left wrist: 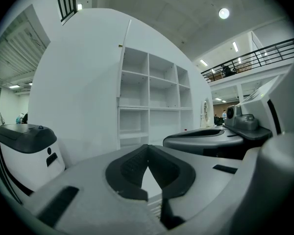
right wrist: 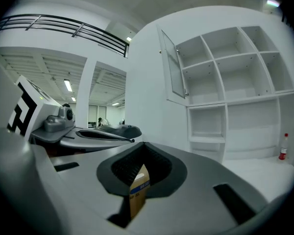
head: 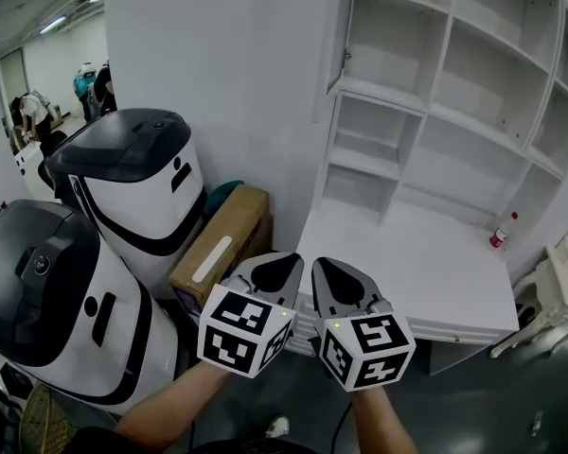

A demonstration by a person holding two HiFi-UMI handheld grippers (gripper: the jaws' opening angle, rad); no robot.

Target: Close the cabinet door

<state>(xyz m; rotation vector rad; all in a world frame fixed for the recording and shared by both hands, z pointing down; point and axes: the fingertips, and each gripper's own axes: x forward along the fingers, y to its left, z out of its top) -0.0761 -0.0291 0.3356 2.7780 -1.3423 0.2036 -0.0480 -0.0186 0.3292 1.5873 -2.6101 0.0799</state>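
White shelving point(head: 435, 112) bears a light, fragile-looking glazed cabinet door point(right wrist: 174, 67); push its frame with closed, empty left gripper point(head: 277, 272) or right gripper point(head: 341, 282).

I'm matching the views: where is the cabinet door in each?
Head view: door, top centre, at the shelves' left edge.
Left gripper view: door, upper left of centre, nearly edge-on.
Right gripper view: door, upper centre, swung open.
Shared landmark: the shelves.
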